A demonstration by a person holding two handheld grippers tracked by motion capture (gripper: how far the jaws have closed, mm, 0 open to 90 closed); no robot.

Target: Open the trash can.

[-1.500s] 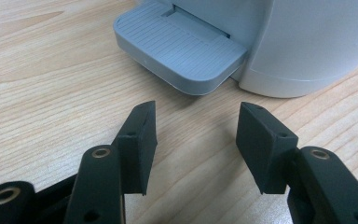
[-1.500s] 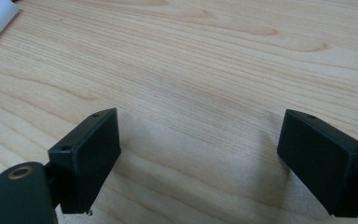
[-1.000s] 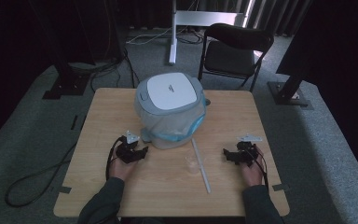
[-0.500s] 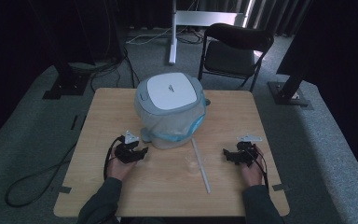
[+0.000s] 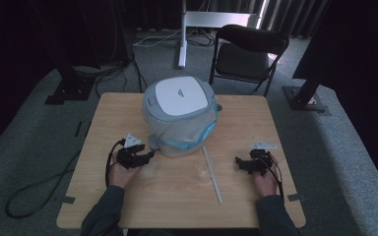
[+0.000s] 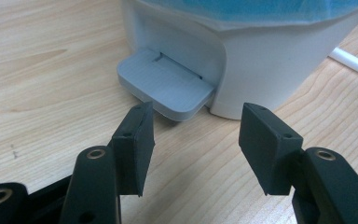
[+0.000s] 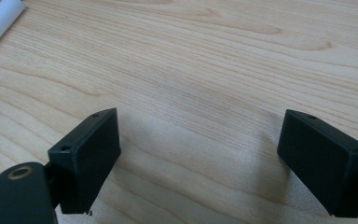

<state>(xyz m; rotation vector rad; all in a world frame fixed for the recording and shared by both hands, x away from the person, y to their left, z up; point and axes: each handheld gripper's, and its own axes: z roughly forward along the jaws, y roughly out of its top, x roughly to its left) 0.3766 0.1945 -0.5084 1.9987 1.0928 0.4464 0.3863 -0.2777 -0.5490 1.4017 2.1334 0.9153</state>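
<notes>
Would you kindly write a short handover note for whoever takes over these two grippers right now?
Left gripper: open, holding nothing, aimed at the grey pedal at the foot of the white bin; jaws short of it.
Right gripper: open, holding nothing, over bare table, apart from the bin.
Bin stands mid-table with its lid down and a blue liner showing. A white rod lies in front.
Done: nothing visible yet.
Left: probably to work the pedal.
</notes>
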